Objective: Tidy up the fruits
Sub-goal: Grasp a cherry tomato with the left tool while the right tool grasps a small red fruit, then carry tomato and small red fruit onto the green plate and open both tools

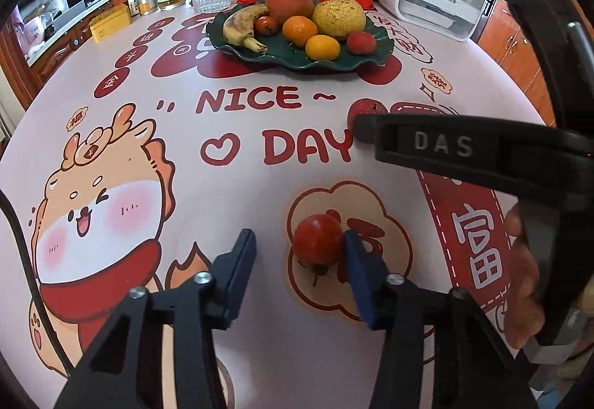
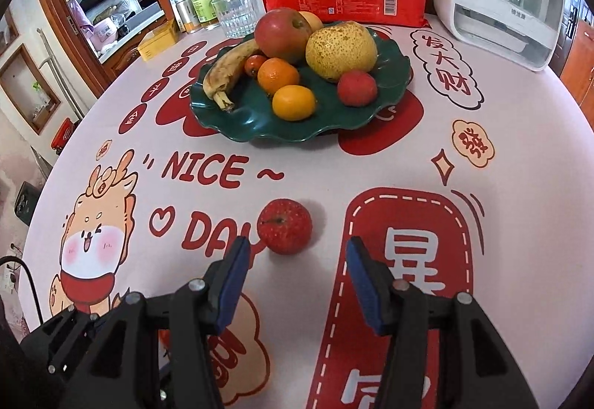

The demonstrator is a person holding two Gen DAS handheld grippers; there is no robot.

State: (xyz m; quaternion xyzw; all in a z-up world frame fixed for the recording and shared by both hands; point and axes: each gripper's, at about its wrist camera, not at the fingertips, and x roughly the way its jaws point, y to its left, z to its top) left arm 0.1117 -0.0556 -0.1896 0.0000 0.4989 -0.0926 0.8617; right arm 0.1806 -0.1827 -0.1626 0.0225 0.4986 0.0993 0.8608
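2 small red fruits lie loose on the printed tablecloth (image 2: 519, 186). A tomato (image 1: 317, 240) sits between the left gripper (image 1: 297, 242) fingers, touching only the right pad, jaws part open. A speckled red fruit (image 2: 285, 226) lies just ahead of the right gripper (image 2: 297, 253), whose half-open jaws hold nothing. Behind, a green plate (image 2: 267, 126) carries a banana (image 2: 226, 69), apple (image 2: 284, 32), pear (image 2: 339, 50) and oranges (image 2: 278, 74).
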